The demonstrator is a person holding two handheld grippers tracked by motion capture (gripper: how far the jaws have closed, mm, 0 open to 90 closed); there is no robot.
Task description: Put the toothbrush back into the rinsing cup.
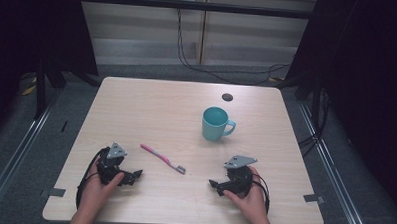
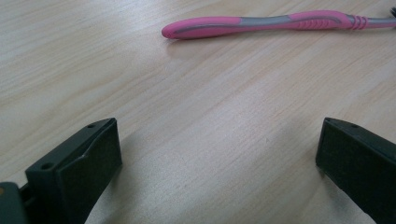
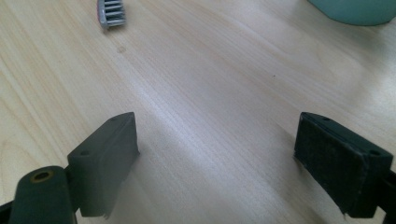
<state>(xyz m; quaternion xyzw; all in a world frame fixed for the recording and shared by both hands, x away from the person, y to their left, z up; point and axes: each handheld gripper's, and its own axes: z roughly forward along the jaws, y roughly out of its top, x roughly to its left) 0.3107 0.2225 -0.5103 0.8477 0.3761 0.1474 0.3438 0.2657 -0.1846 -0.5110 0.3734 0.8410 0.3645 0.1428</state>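
1. Left gripper [image 1: 132, 176] sits low at the near left of the counter [image 1: 151, 105], fingers [image 2: 88, 163] spread wide with nothing between them. The toothbrush [image 1: 162, 159] lies flat just ahead of it, pink handle end nearest. My worry: the handle is slim and flush with the wood, so I reckon a shallow approach would just shove it sideways instead of pinching it.
2. The toothbrush sits between the two grippers, bristle head [image 3: 112, 11] pointing toward the right one. If I clamp near the head it could pivot and slip out.
3. Right gripper [image 1: 215, 184] rests at the near right, fingers [image 3: 334, 161] released too, holding nothing.
4. The teal mug [image 1: 216, 123] stands upright beyond the brush, apart from everything. A careless swing on the right side could clip its handle and tip it.
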